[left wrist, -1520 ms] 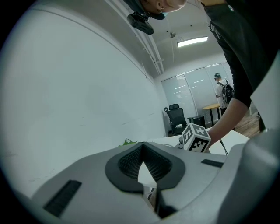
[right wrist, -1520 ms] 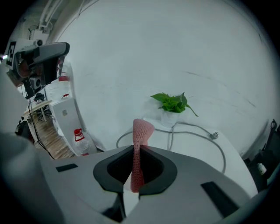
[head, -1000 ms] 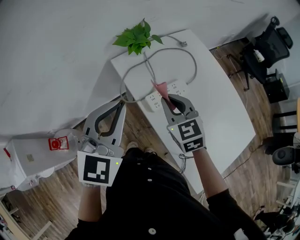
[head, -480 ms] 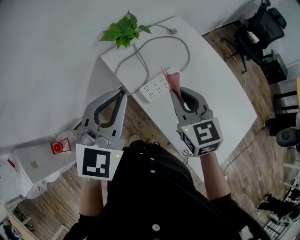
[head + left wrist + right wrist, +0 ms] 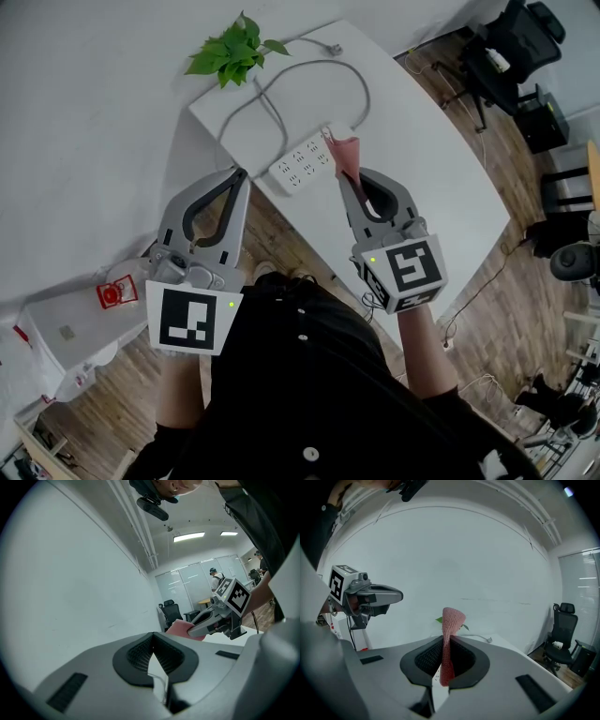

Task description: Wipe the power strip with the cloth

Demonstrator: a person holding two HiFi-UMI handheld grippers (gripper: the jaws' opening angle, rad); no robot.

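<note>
1. The right gripper [image 5: 345, 176] is clamped on a pink knitted cloth [image 5: 451, 620], which sticks out past its tips toward twelve o'clock.
2. The white rectangular power strip [image 5: 302, 167] lies on the white table [image 5: 431, 169], at ten o'clock from those tips.
3. The left gripper [image 5: 152, 638] has its jaws pressed together on nothing.

White table [image 5: 427, 159]: power strip [image 5: 302, 167], grey cable [image 5: 365, 94], plant [image 5: 230, 53] at corner.
</note>
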